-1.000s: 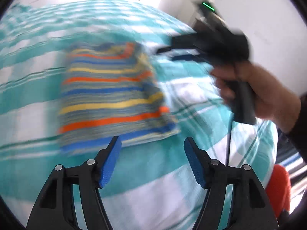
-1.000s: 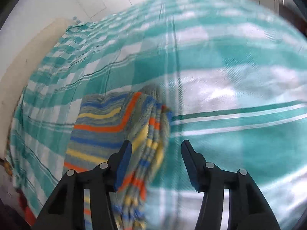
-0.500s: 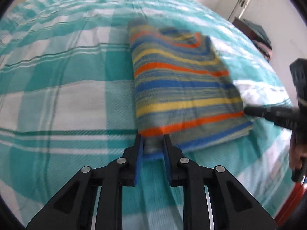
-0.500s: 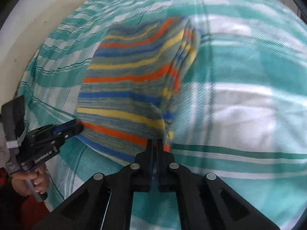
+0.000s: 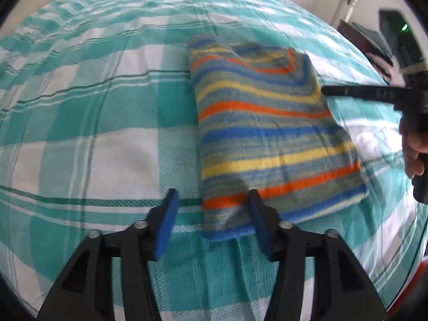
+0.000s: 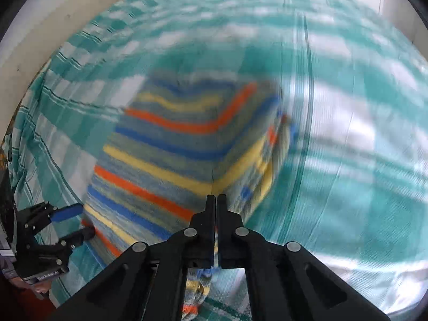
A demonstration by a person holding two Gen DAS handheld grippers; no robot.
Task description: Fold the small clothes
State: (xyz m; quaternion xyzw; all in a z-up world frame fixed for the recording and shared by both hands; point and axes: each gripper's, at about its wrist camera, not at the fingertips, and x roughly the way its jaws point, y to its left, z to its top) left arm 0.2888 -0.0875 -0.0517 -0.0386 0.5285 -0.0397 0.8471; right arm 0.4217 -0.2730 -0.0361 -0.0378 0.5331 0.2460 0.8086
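Garment count: one striped sweater (image 5: 270,139) on the bed (image 5: 93,144) (folded); left gripper (image 5: 211,214) spread, just opening; right gripper (image 6: 216,200) clamped on its edge, a pinch only seen from the right wrist.

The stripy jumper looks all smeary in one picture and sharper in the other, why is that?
Right wrist view: the striped jumper and the checked bedsheet are streaked by motion blur, while the right gripper, fixed to the camera, stays crisp. Left wrist view: the jumper is mostly sharp, only slightly soft at its near edge. Both views bulge at the edges from the fisheye lens.
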